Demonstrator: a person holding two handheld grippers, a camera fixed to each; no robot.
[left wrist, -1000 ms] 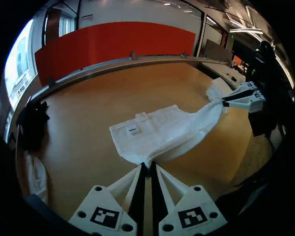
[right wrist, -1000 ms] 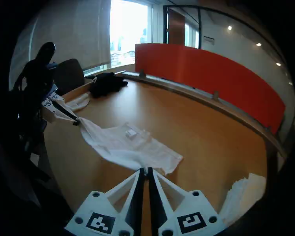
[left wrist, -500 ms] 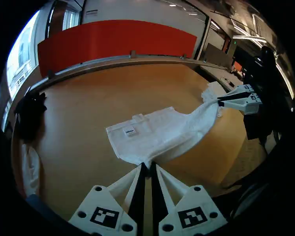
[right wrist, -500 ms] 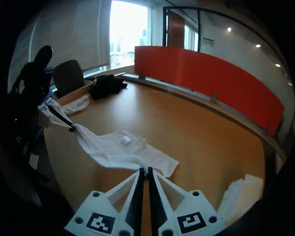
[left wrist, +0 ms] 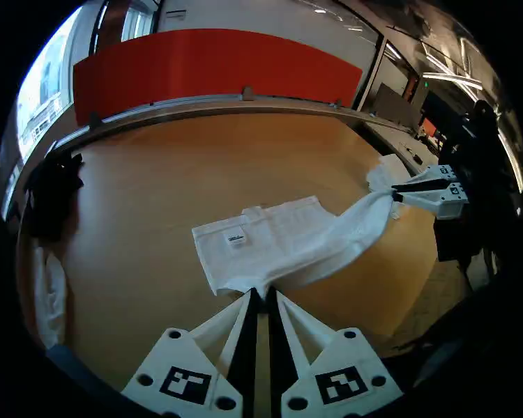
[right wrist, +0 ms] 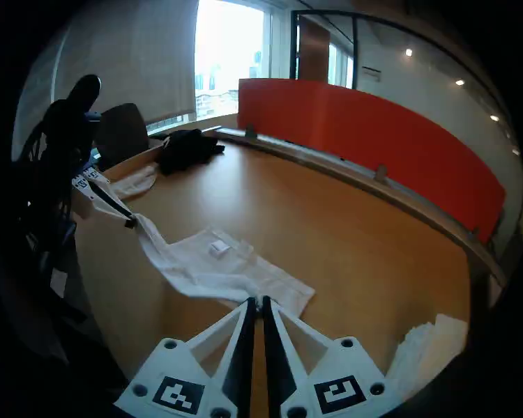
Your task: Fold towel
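The white towel (left wrist: 282, 237) lies mostly flat near the front edge of the wooden desk (left wrist: 157, 181), with a label patch facing up. The left tool (left wrist: 265, 296) pinches one near corner. The right tool (left wrist: 401, 195) pinches the opposite end, lifted off the desk. An orange partition (left wrist: 213, 66) lines the far edge, and a dark garment (left wrist: 49, 195) lies at a far corner.

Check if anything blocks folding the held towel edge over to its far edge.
Nothing visible does. The left gripper and right gripper pinch the towel; the black cloth and white stack lie off to the sides.
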